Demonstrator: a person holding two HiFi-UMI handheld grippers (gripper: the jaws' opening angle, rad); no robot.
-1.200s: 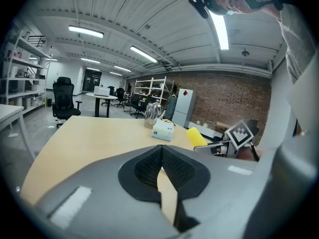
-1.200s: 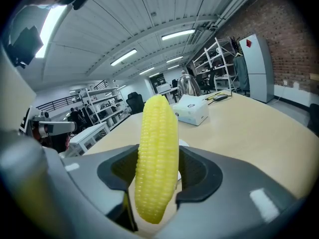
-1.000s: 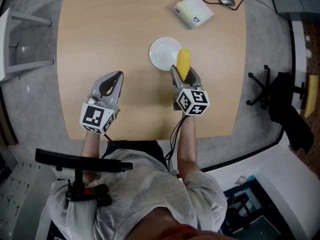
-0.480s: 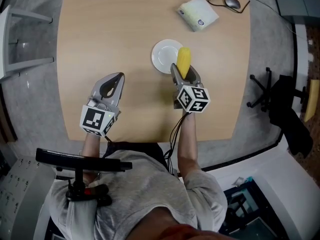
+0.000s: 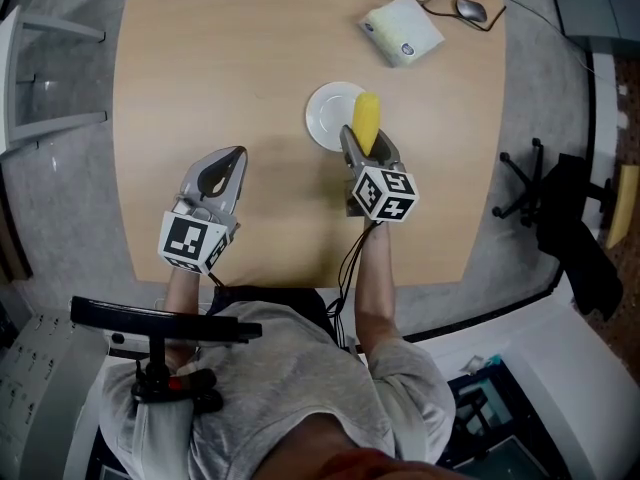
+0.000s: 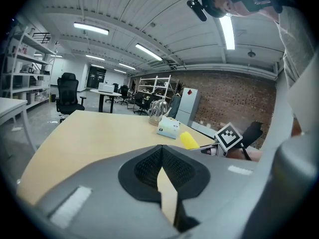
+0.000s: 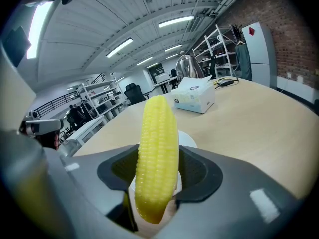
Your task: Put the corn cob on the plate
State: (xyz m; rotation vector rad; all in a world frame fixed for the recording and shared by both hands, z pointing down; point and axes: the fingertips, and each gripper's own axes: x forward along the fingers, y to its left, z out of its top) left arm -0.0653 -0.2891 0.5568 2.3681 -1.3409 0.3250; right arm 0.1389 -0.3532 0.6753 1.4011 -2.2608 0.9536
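Observation:
A yellow corn cob [image 5: 366, 121] [image 7: 157, 153] is clamped between the jaws of my right gripper [image 5: 366, 153] [image 7: 155, 180], its far end sticking out over the right edge of the small white plate [image 5: 330, 113]. Behind the cob in the right gripper view only a sliver of the plate [image 7: 188, 139] shows. My left gripper [image 5: 222, 171] [image 6: 160, 169] hovers over bare table to the left of the plate, jaws shut with nothing in them. The left gripper view catches the corn cob [image 6: 189, 140] at a distance.
A tissue pack [image 5: 403, 29] lies at the far right of the wooden table [image 5: 220, 58], with a mouse [image 5: 469, 9] and cables beyond it. A black office chair [image 5: 560, 203] stands off the table's right side. A chair arm [image 5: 160, 323] is near the person's body.
The right gripper with the corn cob has shifted slightly forward toward the plate. The left gripper has stayed put.

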